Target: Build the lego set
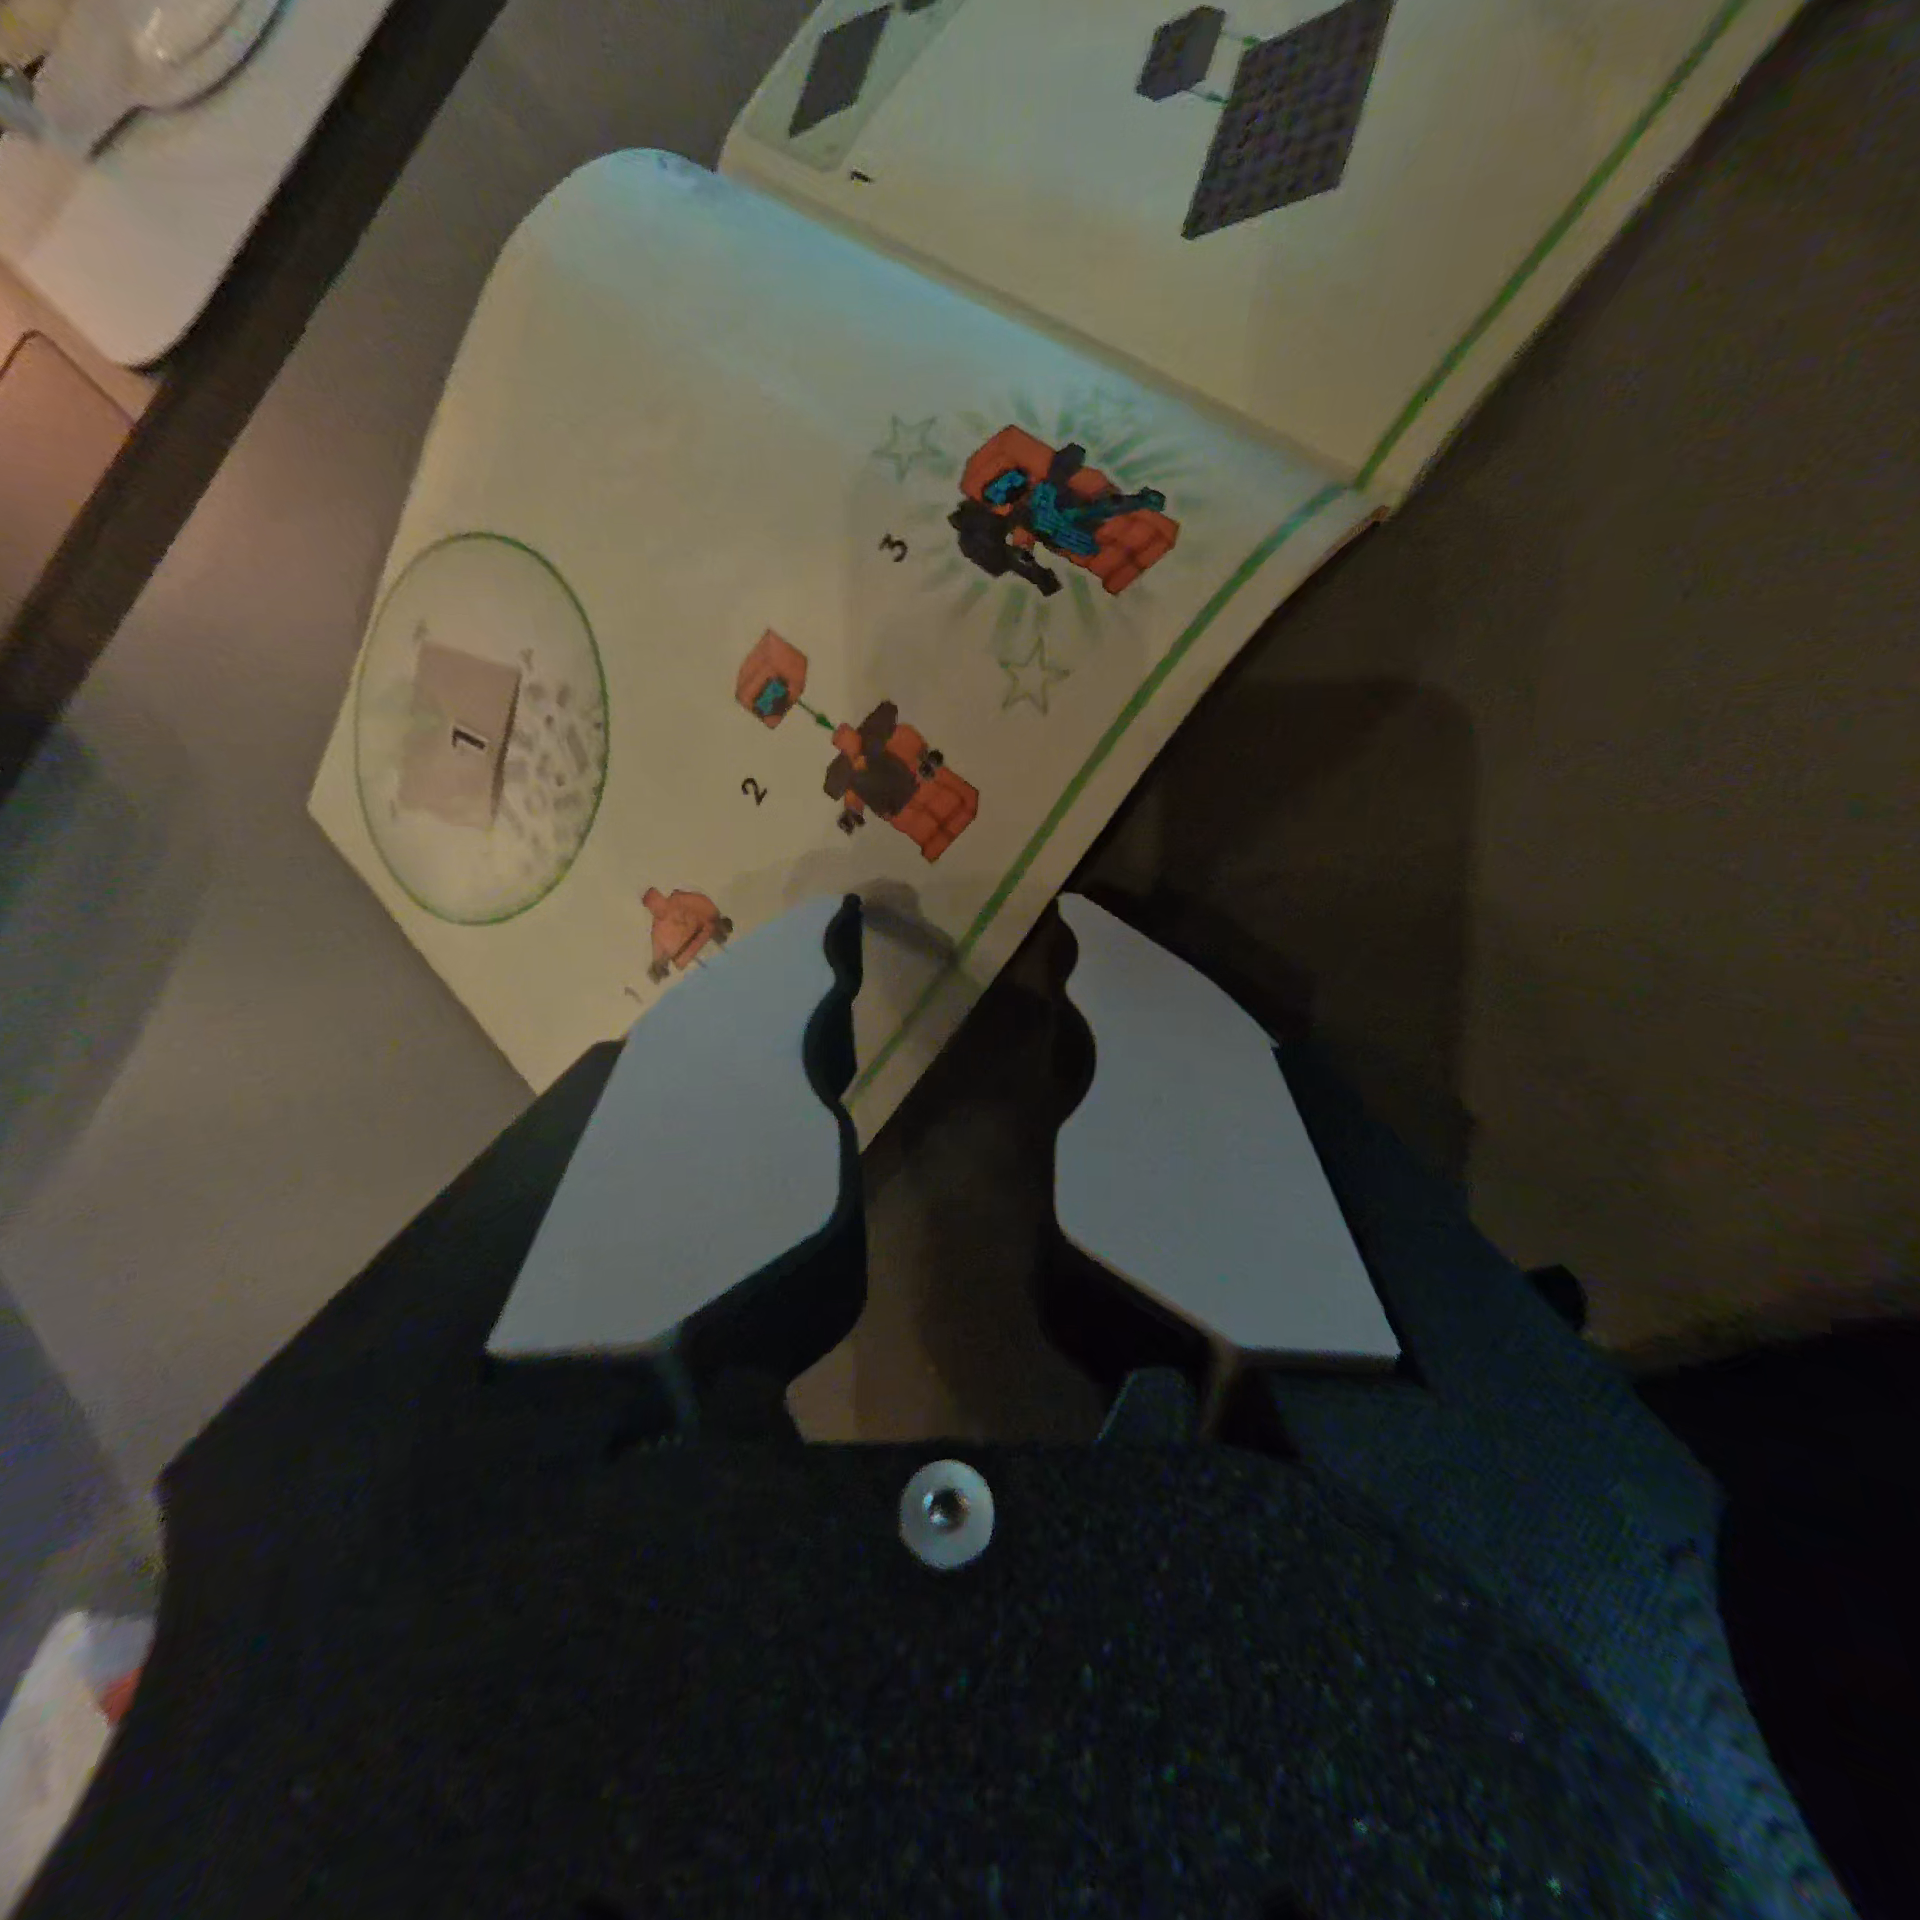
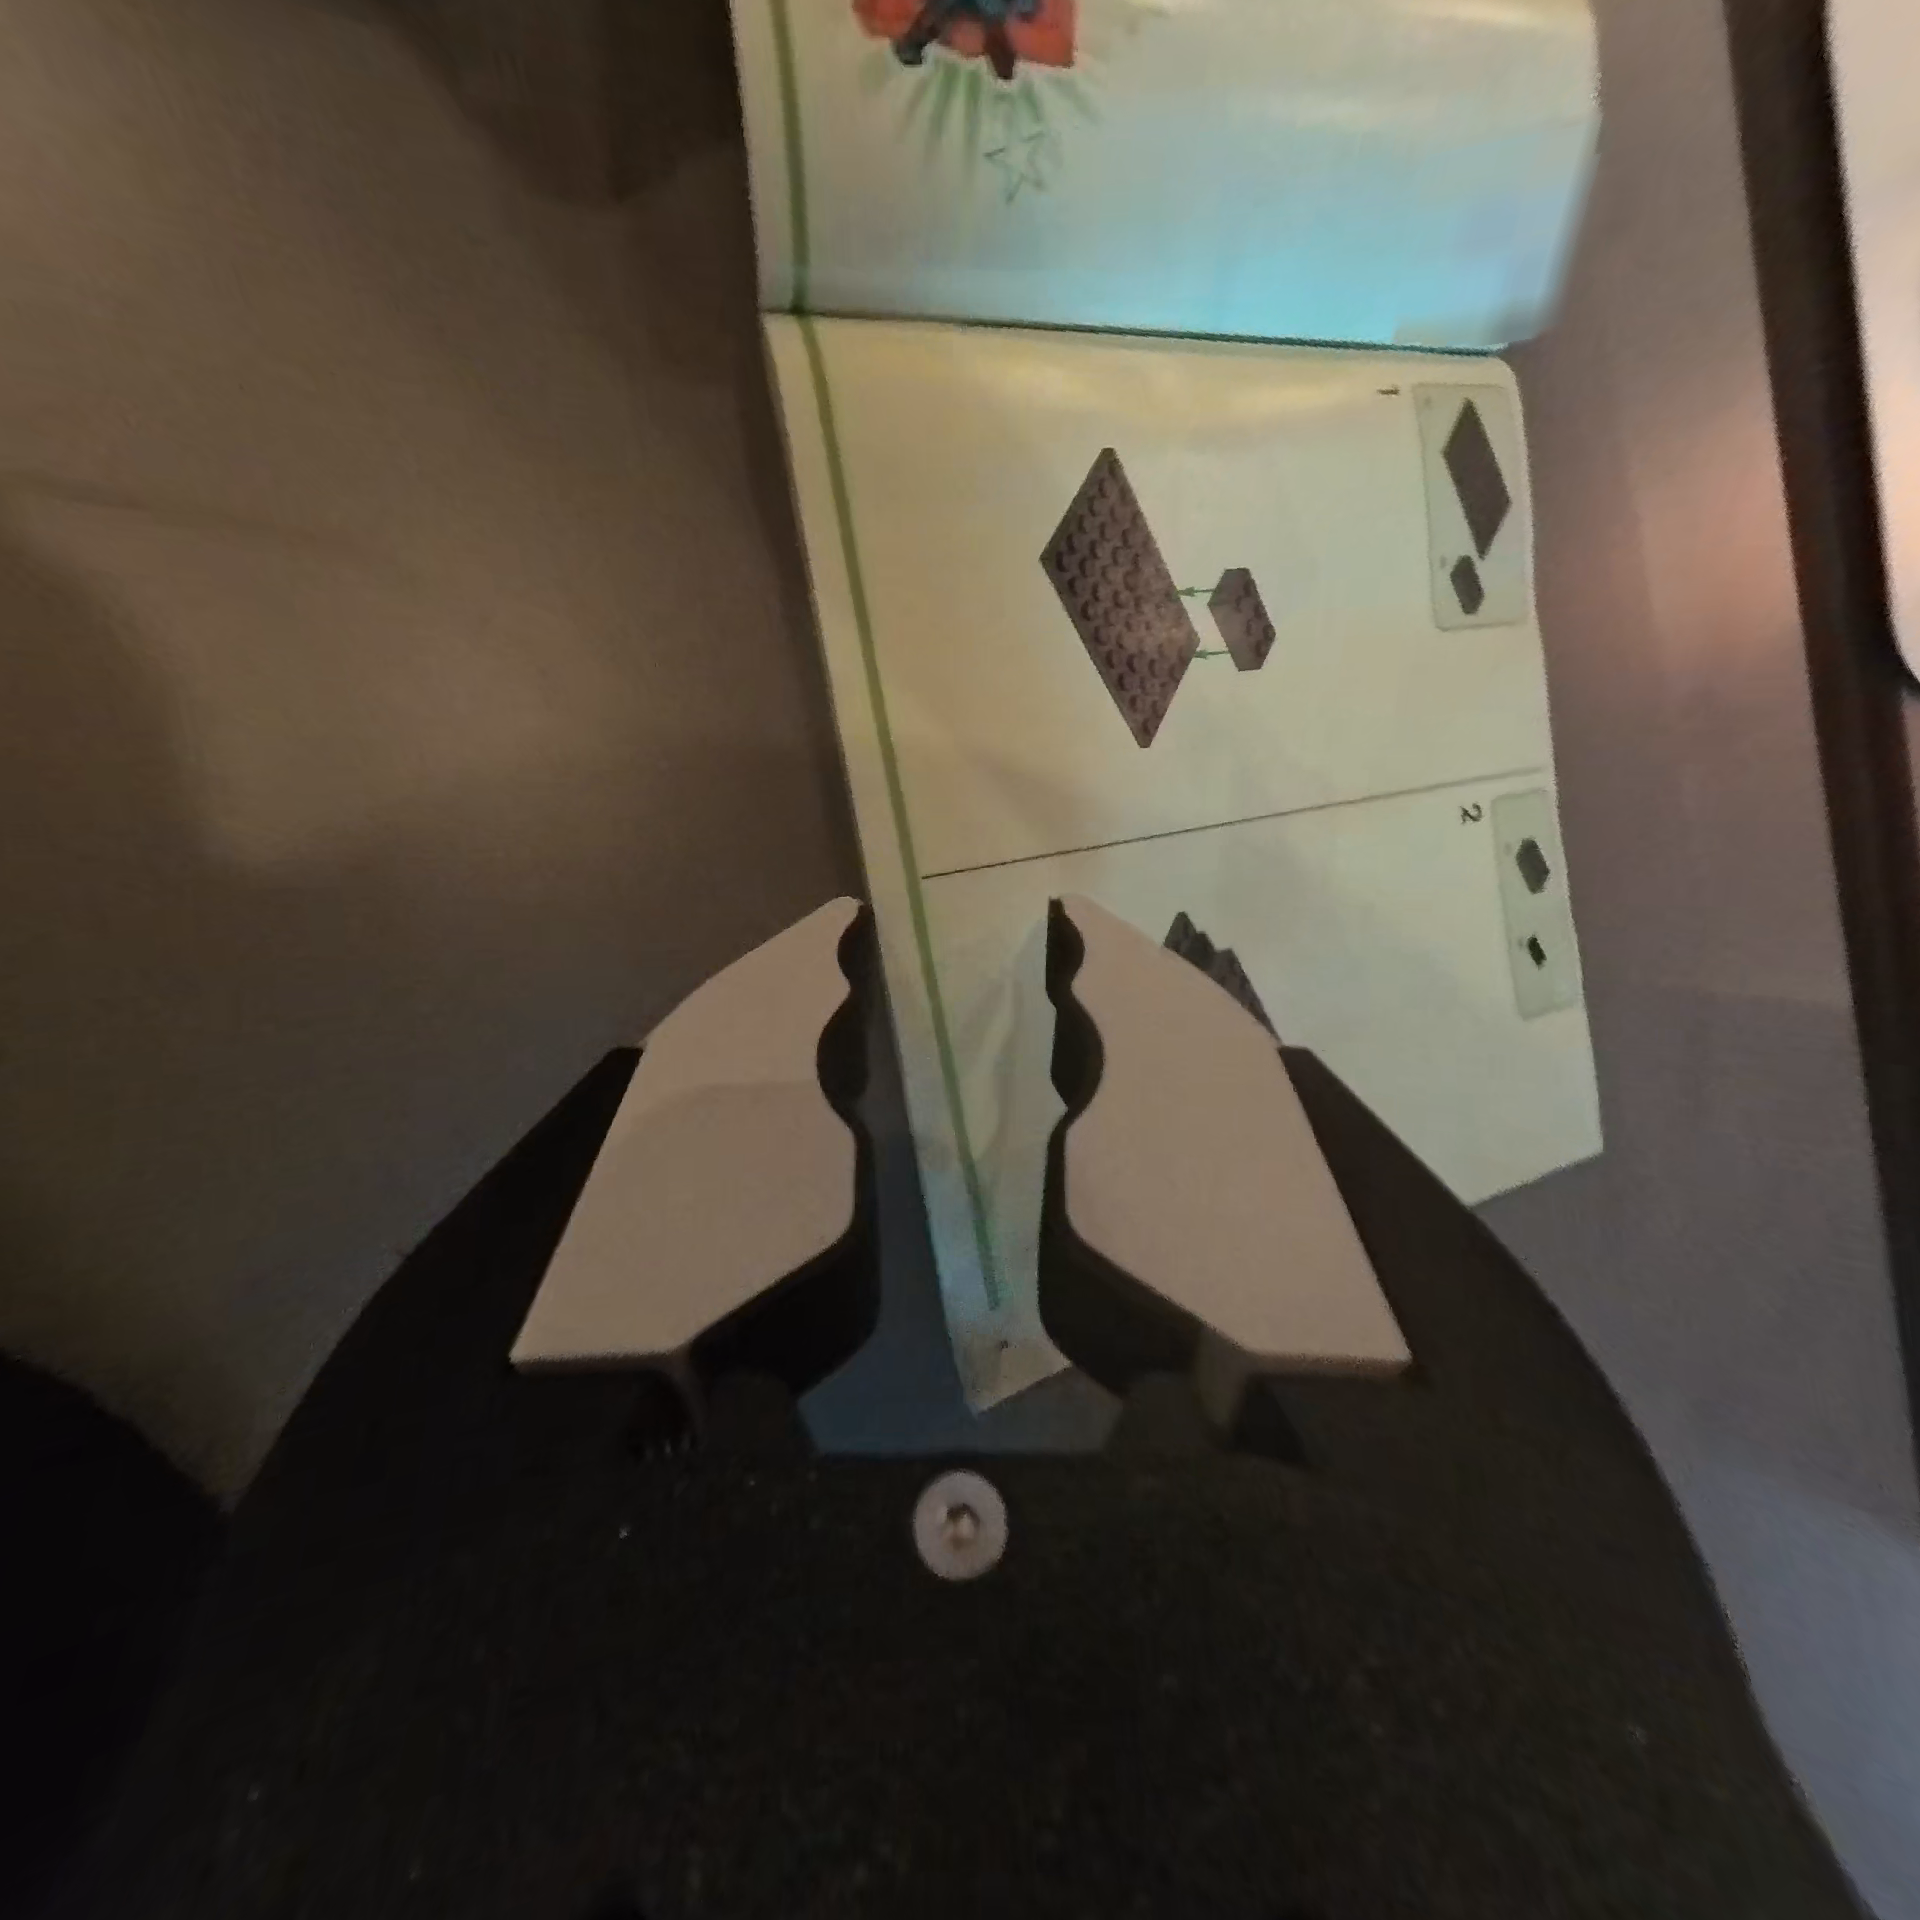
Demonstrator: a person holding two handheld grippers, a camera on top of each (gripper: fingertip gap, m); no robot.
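Observation:
An open instruction booklet (image 1: 727, 520) lies on the grey-brown table. Its left page curls upward and shows drawn orange figure steps. Its right page (image 2: 1195, 623) lies flatter and shows a dark plate and brick. No loose bricks are in view. My left gripper (image 1: 956, 914) is open and empty, with its tips over the lower edge of the curled page by the green border line. My right gripper (image 2: 956, 914) is open, and the near corner of the right page (image 2: 987, 1299) lies in the gap between its fingers. I cannot tell if the fingers touch the paper.
A dark table edge (image 1: 208, 364) runs along the upper left, with white objects (image 1: 125, 208) beyond it. The same dark edge (image 2: 1808, 623) runs down the right of the right wrist view. A white and red thing (image 1: 62, 1714) shows at the lower left. Left tips to right tips: about 20 cm.

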